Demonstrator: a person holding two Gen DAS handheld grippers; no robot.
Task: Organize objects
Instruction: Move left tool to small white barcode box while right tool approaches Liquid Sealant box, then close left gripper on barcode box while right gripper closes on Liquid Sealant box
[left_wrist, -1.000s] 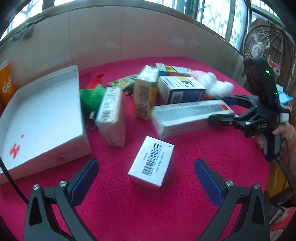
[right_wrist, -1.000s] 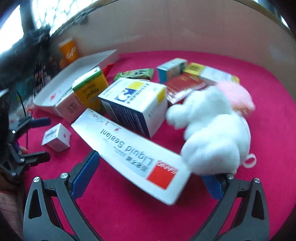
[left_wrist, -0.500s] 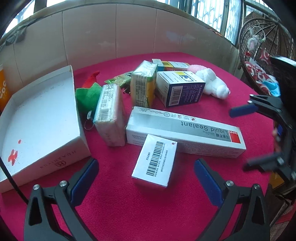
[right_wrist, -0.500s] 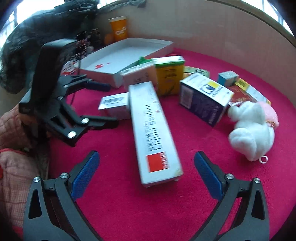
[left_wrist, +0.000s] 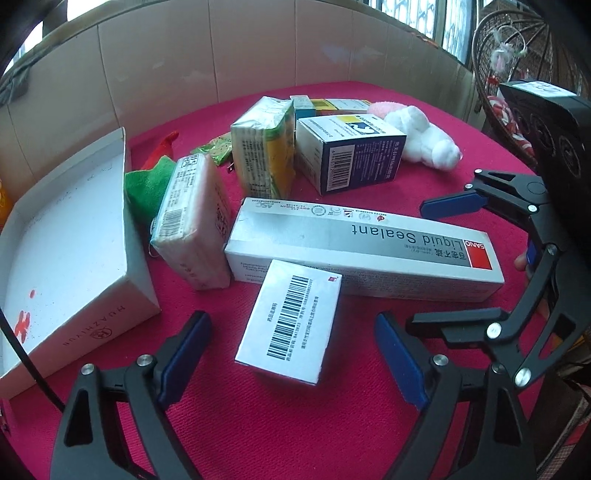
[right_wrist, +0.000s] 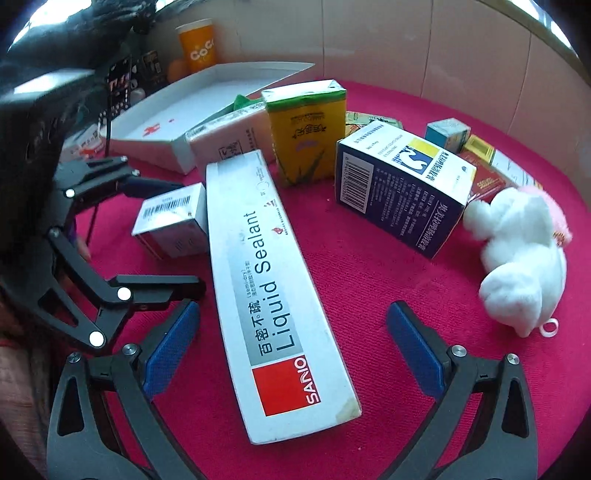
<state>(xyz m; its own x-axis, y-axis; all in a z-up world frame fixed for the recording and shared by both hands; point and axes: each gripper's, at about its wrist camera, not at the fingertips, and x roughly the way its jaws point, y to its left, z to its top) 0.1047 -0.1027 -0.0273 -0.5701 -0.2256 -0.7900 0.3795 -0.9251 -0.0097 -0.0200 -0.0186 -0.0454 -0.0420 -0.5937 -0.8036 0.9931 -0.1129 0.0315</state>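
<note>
A small white barcode box (left_wrist: 291, 325) lies on the red cloth between the pads of my left gripper (left_wrist: 291, 356). Its jaws are closing, with a gap still on each side of the box. Behind it lies the long white Liquid Sealant box (left_wrist: 362, 243), touching the small box. My right gripper (right_wrist: 293, 349) is open and straddles the sealant box (right_wrist: 266, 280) at its red end, pads clear of it. From the left wrist the right gripper (left_wrist: 417, 264) shows at the right; from the right wrist the left gripper (right_wrist: 184, 236) spans the small box (right_wrist: 170, 221).
A white open tray box (left_wrist: 74, 240) stands at the left. Behind the sealant box crowd a pink-white pack (left_wrist: 192, 221), a yellow-green carton (left_wrist: 266, 147), a blue-white medicine box (left_wrist: 347, 151), a white plush (left_wrist: 424, 144) and a green plush (left_wrist: 147, 181). An orange cup (right_wrist: 195, 48) stands beyond the tray.
The sealant box swung round and now lies flat against the small box. My right gripper came in over its red end. My left gripper's pads have drawn closer together.
</note>
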